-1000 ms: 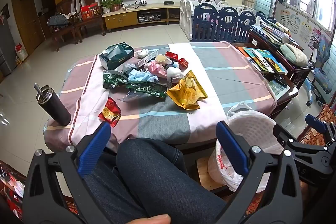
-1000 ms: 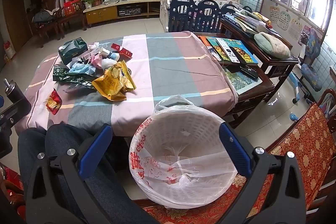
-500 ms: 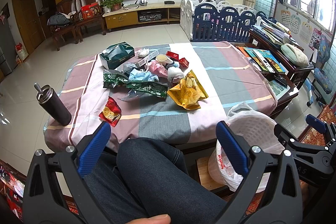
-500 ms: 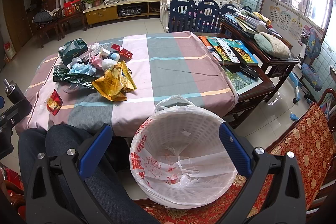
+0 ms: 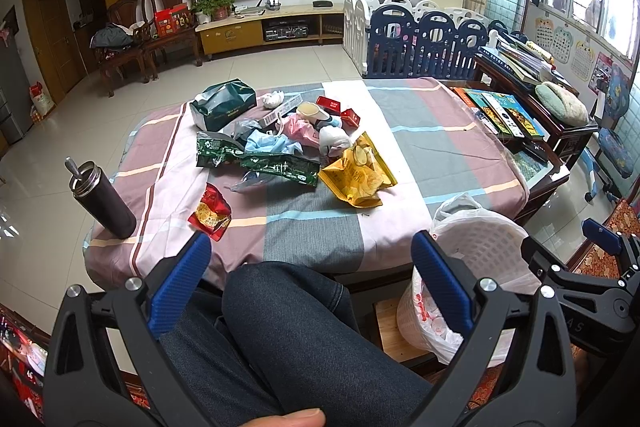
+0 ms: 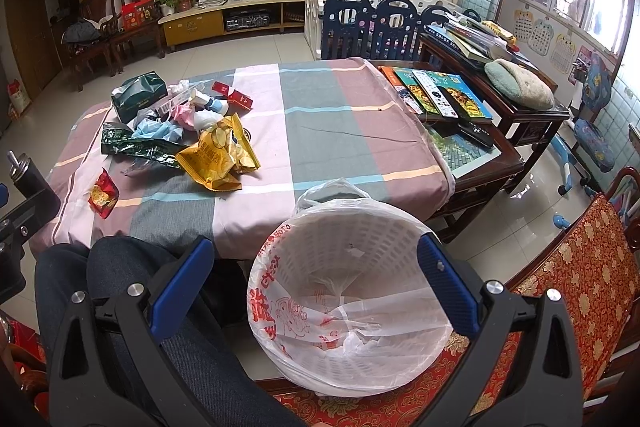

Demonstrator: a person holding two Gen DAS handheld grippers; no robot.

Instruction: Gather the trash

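Trash lies in a pile on the checked tablecloth: a yellow chip bag, a green wrapper, a red snack packet, a blue mask, a paper cup and a green tissue pack. A white bin lined with a plastic bag stands at the table's near right corner. My left gripper is open and empty above a knee, short of the table. My right gripper is open and empty over the bin.
A dark steel bottle stands on the table's near left corner. Books and remotes lie on a side table to the right. A red patterned chair is beside the bin. A blue and white playpen fence stands behind.
Almost nothing has moved. Both grippers stay open in the same place; the views drift only slightly.
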